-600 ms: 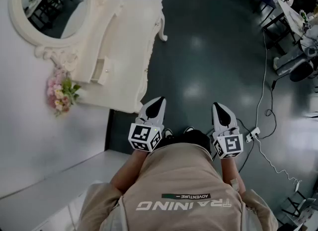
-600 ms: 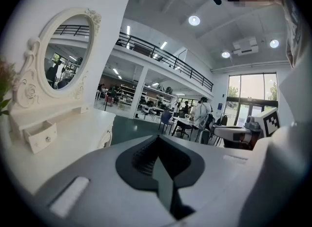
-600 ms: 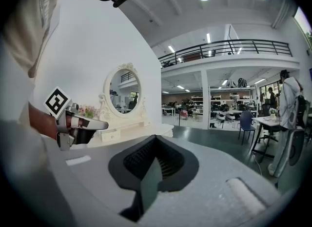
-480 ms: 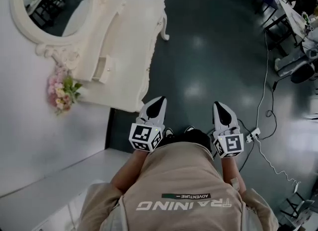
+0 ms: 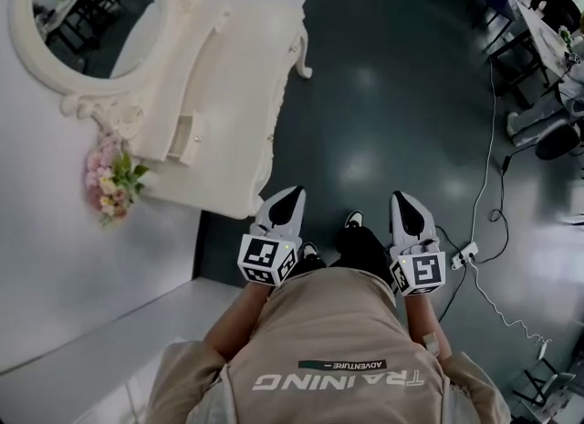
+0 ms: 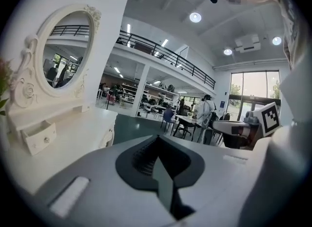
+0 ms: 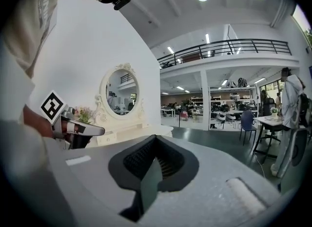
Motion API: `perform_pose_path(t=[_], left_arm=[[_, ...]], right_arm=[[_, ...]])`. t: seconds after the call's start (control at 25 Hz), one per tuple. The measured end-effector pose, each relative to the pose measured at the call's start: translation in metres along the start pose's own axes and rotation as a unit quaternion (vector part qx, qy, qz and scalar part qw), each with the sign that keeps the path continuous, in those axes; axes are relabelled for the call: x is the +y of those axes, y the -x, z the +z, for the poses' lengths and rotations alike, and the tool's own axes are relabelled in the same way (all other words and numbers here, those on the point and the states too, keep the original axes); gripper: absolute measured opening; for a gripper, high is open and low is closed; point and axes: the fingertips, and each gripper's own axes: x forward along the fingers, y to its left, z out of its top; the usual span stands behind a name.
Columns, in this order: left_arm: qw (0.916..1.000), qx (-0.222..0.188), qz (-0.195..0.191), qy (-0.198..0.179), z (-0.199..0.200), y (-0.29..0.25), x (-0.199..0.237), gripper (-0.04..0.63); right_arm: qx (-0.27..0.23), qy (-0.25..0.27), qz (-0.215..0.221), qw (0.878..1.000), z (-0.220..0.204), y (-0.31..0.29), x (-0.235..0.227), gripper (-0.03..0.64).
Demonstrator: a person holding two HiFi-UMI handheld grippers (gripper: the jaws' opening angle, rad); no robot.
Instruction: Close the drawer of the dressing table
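At my left, the drawer (image 5: 187, 136) of the dressing table (image 5: 251, 67) stands pulled out a little from the small tier under the oval mirror (image 5: 82, 7). Flowers (image 5: 111, 180) sit beside it against the white wall. I judge the closing not yet begun, since I stand just off the table's near corner. My left gripper (image 5: 290, 196) hangs near that corner, jaws pressed together on nothing. My right gripper (image 5: 403, 201), further right over the floor, is the same. Next I must reach left across the tabletop and push the drawer front squarely in. The floor (image 5: 392, 76) is dark and glossy, and a cable (image 5: 482, 185) trails at the right, toward desks and chairs.
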Motion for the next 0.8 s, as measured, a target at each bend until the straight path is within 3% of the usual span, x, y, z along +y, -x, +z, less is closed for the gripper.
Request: perform_pose_path(t=[0.32, 0.44, 0.6, 0.8], left_arm=[[0.999, 0.012, 0.042, -0.002, 0.018, -0.057, 0.011, 0.017], [0.9985, 0.012, 0.053, -0.011, 0.035, -0.084, 0.01, 0.017], [0.9968, 0.007, 0.08, -0.008, 0.055, -0.117, 0.02, 0.017], [0.9927, 0.008, 0.119, 0.013, 0.056, -0.139, 0.025, 0.017]], right_arm=[[0.008, -0.025, 0.045, 0.999, -0.014, -0.047, -0.054, 0.002], [0.003, -0.012, 0.064, 0.998, -0.008, -0.074, -0.078, 0.002], [-0.013, -0.057, 0.099, 0.993, 0.004, -0.112, -0.102, 0.002], [-0.012, -0.029, 0.162, 0.986, 0.011, -0.137, -0.112, 0.002]])
